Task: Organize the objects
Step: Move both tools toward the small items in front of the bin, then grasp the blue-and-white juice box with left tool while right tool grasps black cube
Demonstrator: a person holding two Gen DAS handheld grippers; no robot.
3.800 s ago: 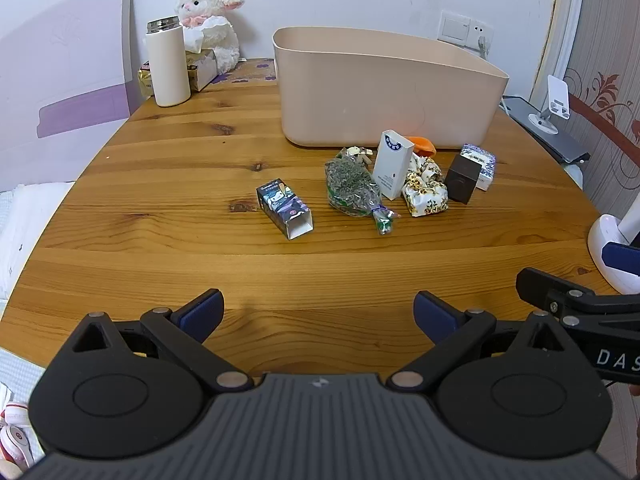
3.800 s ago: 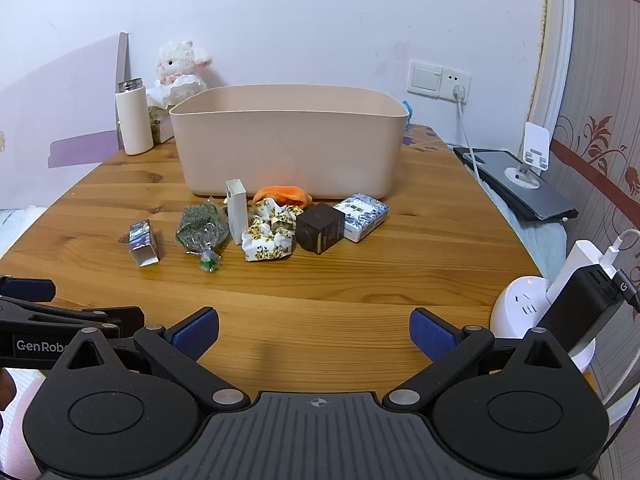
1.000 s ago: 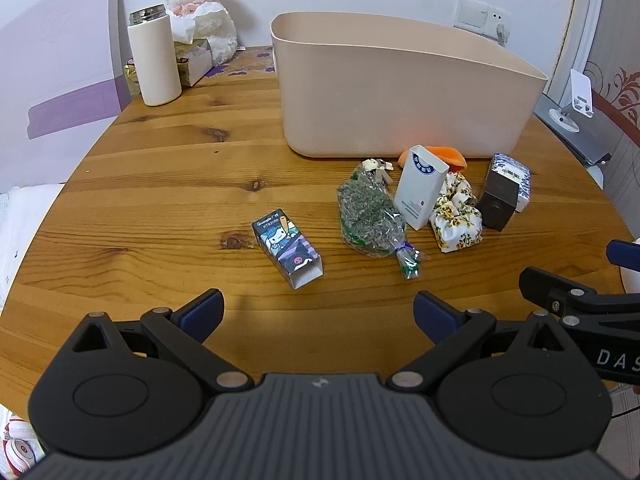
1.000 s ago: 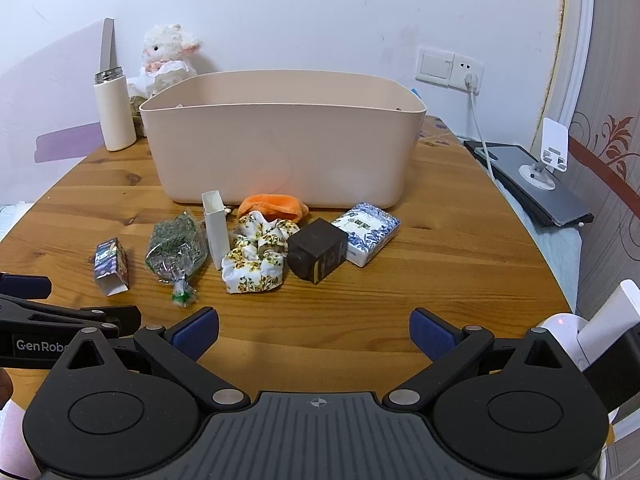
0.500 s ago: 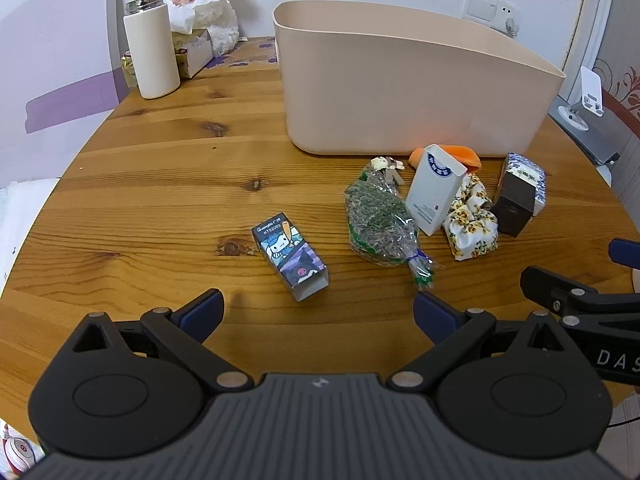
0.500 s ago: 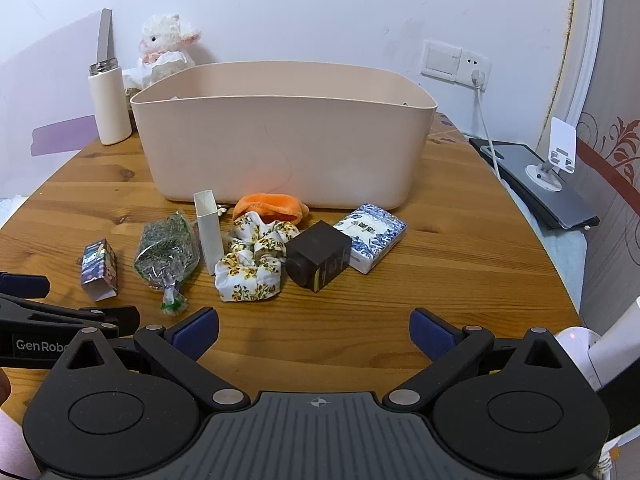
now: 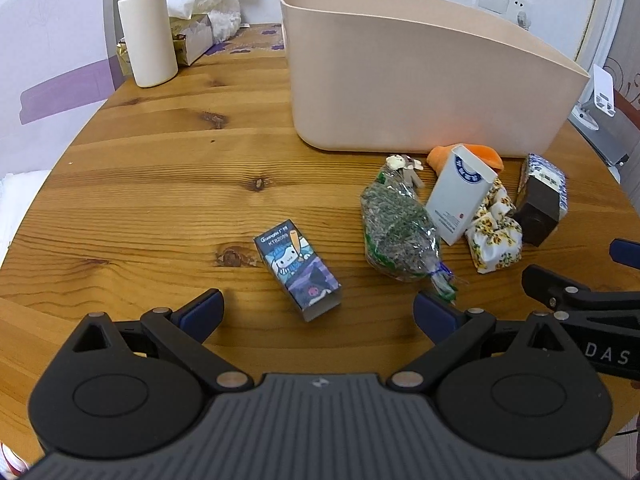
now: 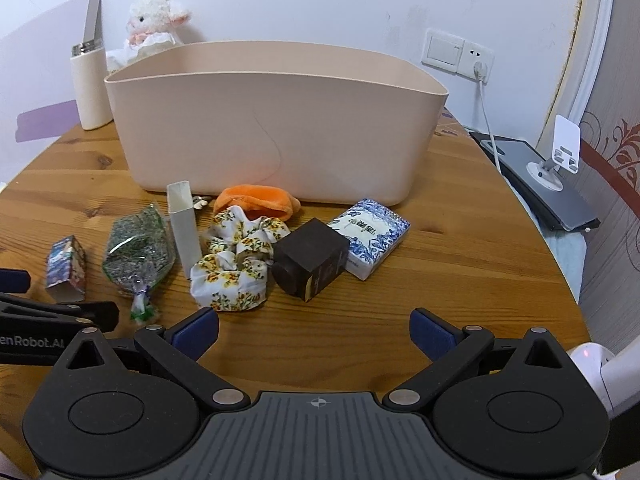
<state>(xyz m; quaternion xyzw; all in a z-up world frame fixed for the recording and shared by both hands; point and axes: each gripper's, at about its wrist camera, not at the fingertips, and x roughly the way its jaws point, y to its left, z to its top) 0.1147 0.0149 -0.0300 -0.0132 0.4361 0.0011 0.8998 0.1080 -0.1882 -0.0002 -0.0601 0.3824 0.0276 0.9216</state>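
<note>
I hold both tongs spread and empty, low over the near edge of the bench (image 7: 140, 184). My left tongs (image 7: 318, 306) sit just short of the small cartoon-printed box (image 7: 298, 270), which lies flat on its long side, apart from the other things and slanted, its open end toward me. My right tongs (image 8: 314, 330) face the cluster in front of the beige bin (image 8: 276, 128): the dark cube box (image 8: 312, 258), the floral scrunchie (image 8: 236, 266) touching it, the blue-and-white packet (image 8: 370, 236) just behind the cube, the tall white box (image 8: 185, 228) standing upright, the bag of dried herbs (image 8: 138, 250) and the orange pouch (image 8: 256, 198) against the bin wall.

Nothing seems to be in the bin yet, though I cannot see its floor. I judge the step in hand to be the first pick, and the cartoon box looks the easiest.

To do it well, I should turn the left tongs so the pads close across the box's narrow width, not along its slanted length, and come down squarely over its middle. It is light card with an open end, so a gentle squeeze should do; too hard may crush it. Then lift well clear of the bin's high rim before letting go.
</note>
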